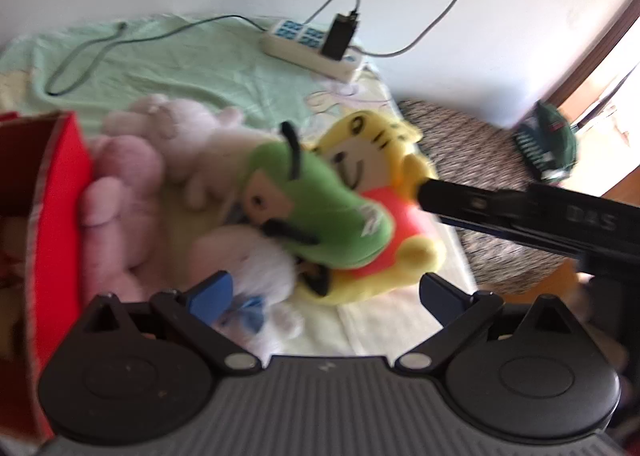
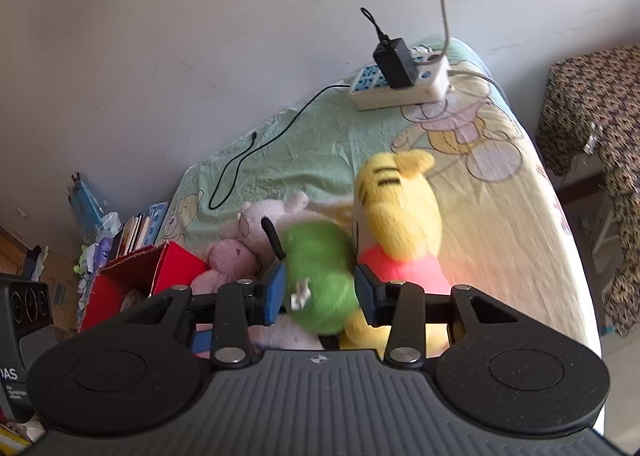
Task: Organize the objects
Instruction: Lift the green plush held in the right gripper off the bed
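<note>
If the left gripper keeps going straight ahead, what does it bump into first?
Most likely the white plush toy with the blue bow, which lies right between and just beyond the open left gripper. The green plush toy sits behind it. Blur makes depth uncertain.

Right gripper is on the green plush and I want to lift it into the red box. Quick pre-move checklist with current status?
1. Right gripper astride the green plush: ok, a blue pad on each side.
2. Firm grip: cannot tell, the image is blurred and pad contact is unclear.
3. Left gripper out of the way: ok, open, holding nothing, low over the white plush.
4. Neighbours free of the green plush: not ok, the yellow plush presses against it and may drag along.
5. Red box open: ok, though something already lies inside.
6. Charger cable clear of the toys: ok.
</note>
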Action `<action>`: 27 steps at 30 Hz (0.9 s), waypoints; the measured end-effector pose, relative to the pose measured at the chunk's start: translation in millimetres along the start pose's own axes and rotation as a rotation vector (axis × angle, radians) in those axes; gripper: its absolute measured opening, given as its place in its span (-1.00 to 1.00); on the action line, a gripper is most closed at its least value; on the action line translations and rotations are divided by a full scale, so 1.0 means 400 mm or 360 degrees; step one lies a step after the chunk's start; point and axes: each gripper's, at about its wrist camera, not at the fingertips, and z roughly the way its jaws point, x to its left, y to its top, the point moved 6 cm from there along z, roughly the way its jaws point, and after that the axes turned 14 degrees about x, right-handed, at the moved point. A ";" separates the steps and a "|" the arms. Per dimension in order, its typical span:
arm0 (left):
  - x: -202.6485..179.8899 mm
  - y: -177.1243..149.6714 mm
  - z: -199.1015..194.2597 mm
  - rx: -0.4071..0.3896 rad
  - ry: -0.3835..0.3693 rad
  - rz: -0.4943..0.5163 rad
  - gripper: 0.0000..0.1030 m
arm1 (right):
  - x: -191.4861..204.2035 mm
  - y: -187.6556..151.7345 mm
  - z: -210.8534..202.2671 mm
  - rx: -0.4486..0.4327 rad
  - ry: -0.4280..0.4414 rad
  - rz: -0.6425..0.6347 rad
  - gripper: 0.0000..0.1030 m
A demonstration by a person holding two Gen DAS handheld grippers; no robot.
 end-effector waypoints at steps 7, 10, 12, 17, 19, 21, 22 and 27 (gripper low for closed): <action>0.019 0.042 0.076 0.0164 -0.0103 -0.0101 0.81 | 0.003 0.049 0.112 0.0217 0.0063 -0.0056 -0.16; 0.028 0.054 0.111 0.0194 -0.0089 -0.0085 0.72 | -0.007 0.056 0.149 0.0307 0.0076 -0.0040 -0.12; 0.035 0.068 0.127 0.0179 -0.0087 -0.0072 0.71 | -0.009 0.054 0.163 0.0349 0.0086 -0.0028 -0.07; 0.045 0.089 0.155 0.0178 -0.0140 -0.0071 0.63 | -0.012 0.051 0.177 0.0370 0.0037 -0.0028 0.02; 0.047 0.097 0.159 0.0166 -0.0154 -0.0075 0.63 | -0.021 0.054 0.175 0.0368 0.0060 0.0020 0.00; 0.047 0.100 0.159 0.0156 -0.0149 -0.0070 0.63 | -0.026 0.057 0.176 0.0361 0.0076 0.0058 -0.03; 0.045 0.100 0.158 0.0151 -0.0144 -0.0063 0.63 | -0.025 0.053 0.172 0.0354 0.0080 0.0066 -0.07; 0.031 0.090 0.127 0.0103 -0.0104 -0.0003 0.63 | -0.005 0.043 0.147 0.0307 0.0114 0.0070 -0.11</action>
